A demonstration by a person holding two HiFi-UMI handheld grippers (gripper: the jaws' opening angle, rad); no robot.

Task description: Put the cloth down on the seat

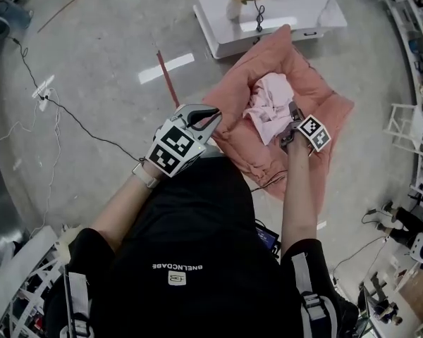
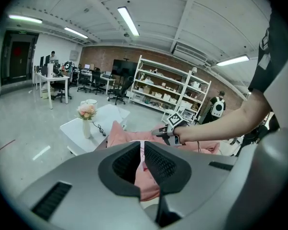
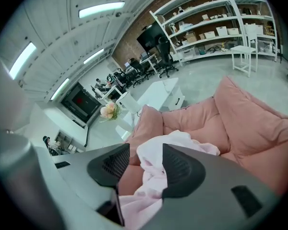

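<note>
Here, the right claw (image 3: 146,151) stands open around the cloth (image 1: 269,98) on the seat (image 1: 319,83).
Its jaws are apart, with the pale cloth bunched between them and lying mid-seat, clear of the seat's edges. The left claw (image 2: 142,146), jaws nearly together on nothing, hovers at the seat's left edge beside open floor (image 1: 106,55). A white table (image 1: 289,9) stands just beyond the seat's far edge. The right forearm reaches out straight; the left elbow is bent.
</note>
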